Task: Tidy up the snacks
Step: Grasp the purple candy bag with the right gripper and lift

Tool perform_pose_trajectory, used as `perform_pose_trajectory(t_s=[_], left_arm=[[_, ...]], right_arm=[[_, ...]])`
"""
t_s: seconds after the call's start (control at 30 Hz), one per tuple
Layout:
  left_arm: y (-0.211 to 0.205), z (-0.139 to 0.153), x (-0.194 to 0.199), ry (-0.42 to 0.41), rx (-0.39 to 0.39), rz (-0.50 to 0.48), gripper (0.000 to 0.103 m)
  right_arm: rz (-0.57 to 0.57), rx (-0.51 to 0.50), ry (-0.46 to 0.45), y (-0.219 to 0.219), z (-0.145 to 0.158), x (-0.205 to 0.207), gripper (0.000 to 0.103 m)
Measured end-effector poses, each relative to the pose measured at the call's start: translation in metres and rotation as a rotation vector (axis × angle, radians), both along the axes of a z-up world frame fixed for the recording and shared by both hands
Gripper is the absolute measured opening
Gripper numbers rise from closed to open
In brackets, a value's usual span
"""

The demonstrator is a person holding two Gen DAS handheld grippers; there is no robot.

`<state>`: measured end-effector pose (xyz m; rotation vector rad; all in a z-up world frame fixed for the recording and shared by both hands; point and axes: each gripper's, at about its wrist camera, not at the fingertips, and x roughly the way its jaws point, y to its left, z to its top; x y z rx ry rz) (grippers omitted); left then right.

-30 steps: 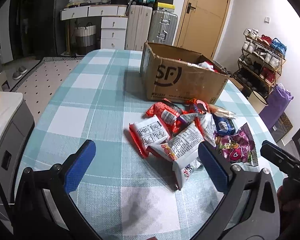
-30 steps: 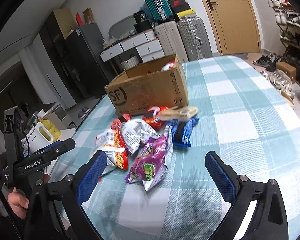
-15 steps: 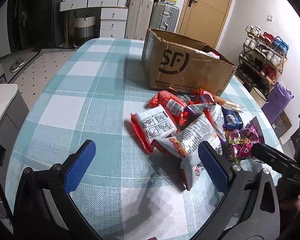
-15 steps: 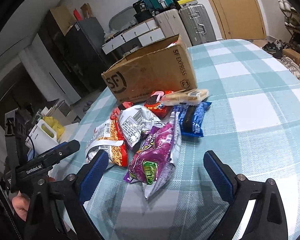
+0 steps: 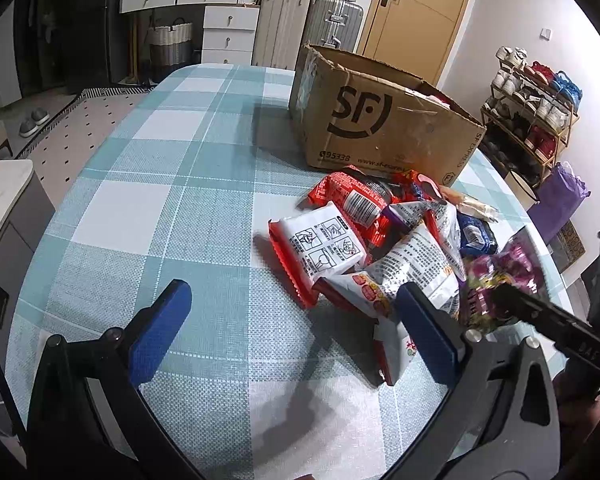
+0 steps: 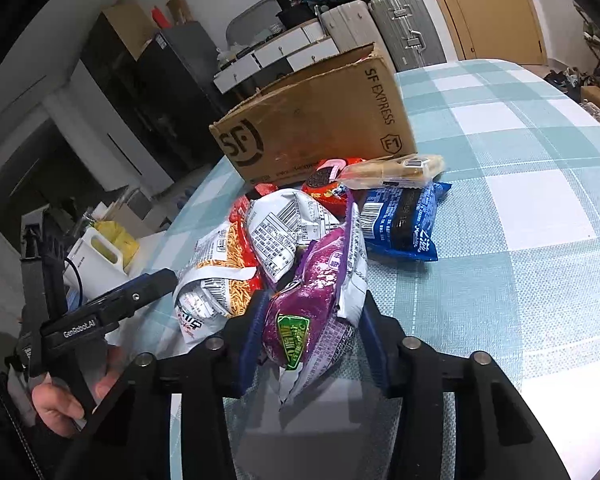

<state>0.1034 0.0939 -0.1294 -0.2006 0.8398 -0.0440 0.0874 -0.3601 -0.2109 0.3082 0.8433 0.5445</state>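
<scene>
A pile of snack packs lies on the checked tablecloth [image 5: 160, 208] in front of an open cardboard box [image 5: 380, 120] [image 6: 320, 120]. My right gripper [image 6: 312, 320] is shut on the purple snack bag [image 6: 320, 292], its blue pads pressing the bag's sides at the near end of the pile. Behind it lie a silver bag [image 6: 284, 232], a noodle pack [image 6: 224, 264], a blue pack [image 6: 400, 216] and a long biscuit pack [image 6: 392, 168]. My left gripper [image 5: 296, 320] is open and empty above the cloth. Its right pad hangs just over a white-and-red pack [image 5: 324, 248] at the pile's edge.
Suitcases [image 5: 332, 20] and white drawers [image 5: 228, 32] stand behind the table, with a wooden door [image 5: 412, 16] and a shoe rack [image 5: 532, 112] to the right. A grey cabinet [image 5: 4, 232] stands at the table's left edge. A hand [image 6: 60, 400] holds the left gripper's handle.
The right gripper's jaws went from wide open to shut on the purple bag. Both grippers came lower and closer to the pile.
</scene>
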Motion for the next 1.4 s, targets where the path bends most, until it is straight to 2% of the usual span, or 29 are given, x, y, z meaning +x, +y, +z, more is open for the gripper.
perform_pose_trajectory(t_s=[0.13, 0.37, 1.13, 1.4], left_arm=[[0.0, -0.001, 0.0, 0.004, 0.001, 0.002, 0.102], [-0.005, 0.001, -0.001, 0.001, 0.005, -0.008, 0.102], [-0.035, 0.002, 0.008, 0.019, -0.014, -0.083, 0.102], [-0.053, -0.01, 0.021, 0.061, -0.014, -0.114, 0.102]], right_arm=[[-0.007, 0.002, -0.052, -0.005, 0.007, -0.008, 0.04], [-0.044, 0.028, -0.07, -0.019, 0.012, -0.014, 0.04], [-0.07, 0.062, -0.092, -0.042, 0.017, -0.03, 0.04], [-0.078, 0.076, -0.096, -0.05, 0.018, -0.033, 0.04]])
